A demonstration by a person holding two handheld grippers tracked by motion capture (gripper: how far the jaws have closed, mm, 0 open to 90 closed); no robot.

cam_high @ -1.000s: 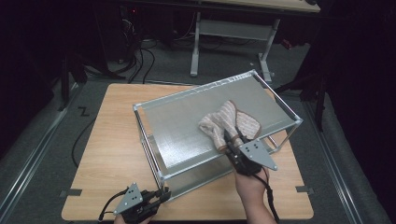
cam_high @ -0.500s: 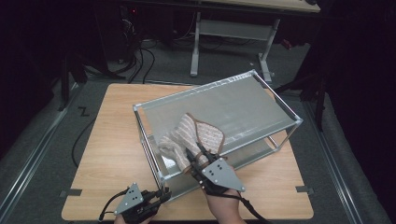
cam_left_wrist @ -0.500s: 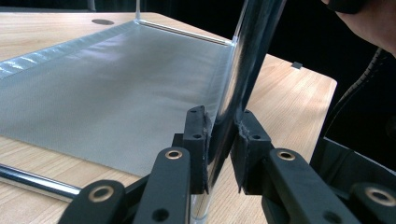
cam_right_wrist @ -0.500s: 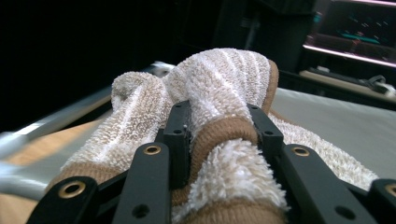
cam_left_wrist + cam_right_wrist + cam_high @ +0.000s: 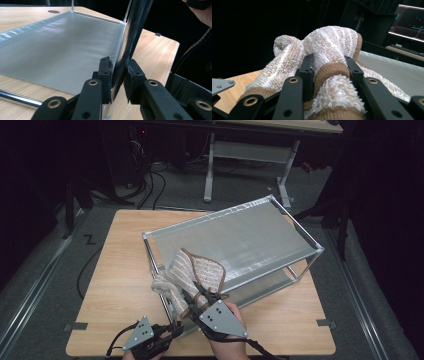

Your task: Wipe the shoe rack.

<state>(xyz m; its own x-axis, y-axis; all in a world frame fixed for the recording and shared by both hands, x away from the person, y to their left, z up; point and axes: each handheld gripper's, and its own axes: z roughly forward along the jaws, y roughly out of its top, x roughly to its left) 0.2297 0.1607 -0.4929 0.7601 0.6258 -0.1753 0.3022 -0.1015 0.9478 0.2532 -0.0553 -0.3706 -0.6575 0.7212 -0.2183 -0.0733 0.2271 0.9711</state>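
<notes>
Right gripper (image 5: 197, 296) clamped on fluffy white-and-brown towel (image 5: 187, 275) at shiny metal rack's (image 5: 235, 240) near corner, left gripper (image 5: 117, 72) pinching its post; next, off the rack.

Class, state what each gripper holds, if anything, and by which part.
The right gripper grips the striped towel at its bunched brown-trimmed edge. The left gripper clamps a chrome corner post of the fabric shelf rack.

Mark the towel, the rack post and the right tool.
towel (image 5: 192, 272), high view, striped middle
rack post (image 5: 131, 32), left gripper view, chrome shaft above the jaws
right tool (image 5: 329, 66), right gripper view, between its fingertips
</notes>
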